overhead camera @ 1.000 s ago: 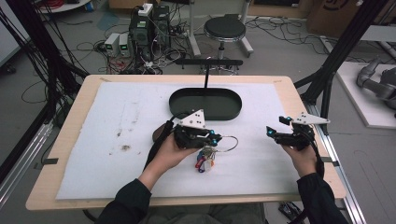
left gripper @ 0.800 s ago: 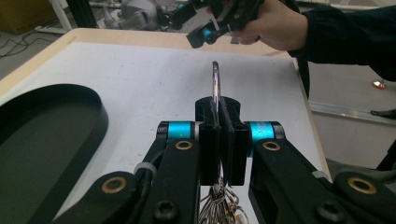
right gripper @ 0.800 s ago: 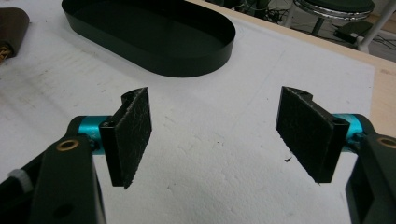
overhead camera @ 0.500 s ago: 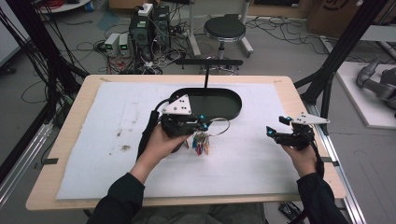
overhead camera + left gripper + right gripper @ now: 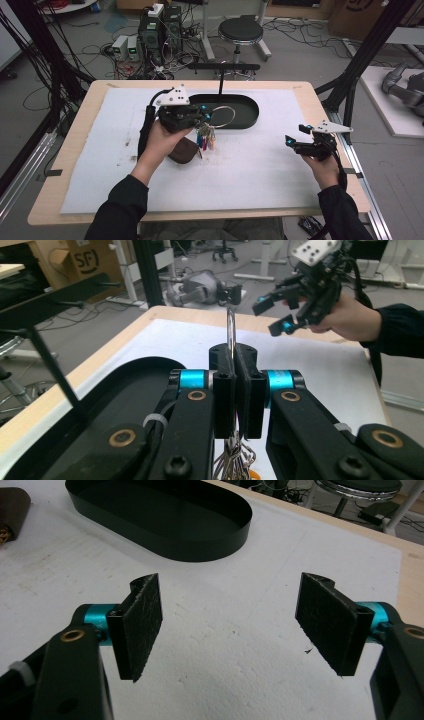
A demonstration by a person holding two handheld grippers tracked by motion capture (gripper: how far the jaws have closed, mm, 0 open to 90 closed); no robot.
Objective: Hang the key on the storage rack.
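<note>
My left gripper [image 5: 206, 118] is shut on a thin metal key ring [image 5: 223, 116] and holds it in the air at the near left edge of the black oval tray [image 5: 250, 116]. A bunch of coloured keys [image 5: 205, 138] hangs from the ring below the jaws. In the left gripper view the ring [image 5: 230, 330] stands up from between the closed pads [image 5: 220, 390], and the keys [image 5: 233, 460] dangle beneath. A brown pouch [image 5: 182, 150] lies on the white mat under that hand. At the right of the table my right gripper [image 5: 295, 135] is open and holds nothing; its pads [image 5: 142, 625] stand wide apart over bare mat.
A black post with a crossbar [image 5: 220, 75] rises behind the tray. The white mat [image 5: 250, 175] covers most of the wooden table [image 5: 320, 100]. In the right gripper view the tray [image 5: 160, 520] lies ahead and the pouch [image 5: 12, 505] at the top left.
My left gripper has risen and moved back and left toward the tray with the key ring, which uncovers the brown pouch on the mat. The right gripper has stayed put.
</note>
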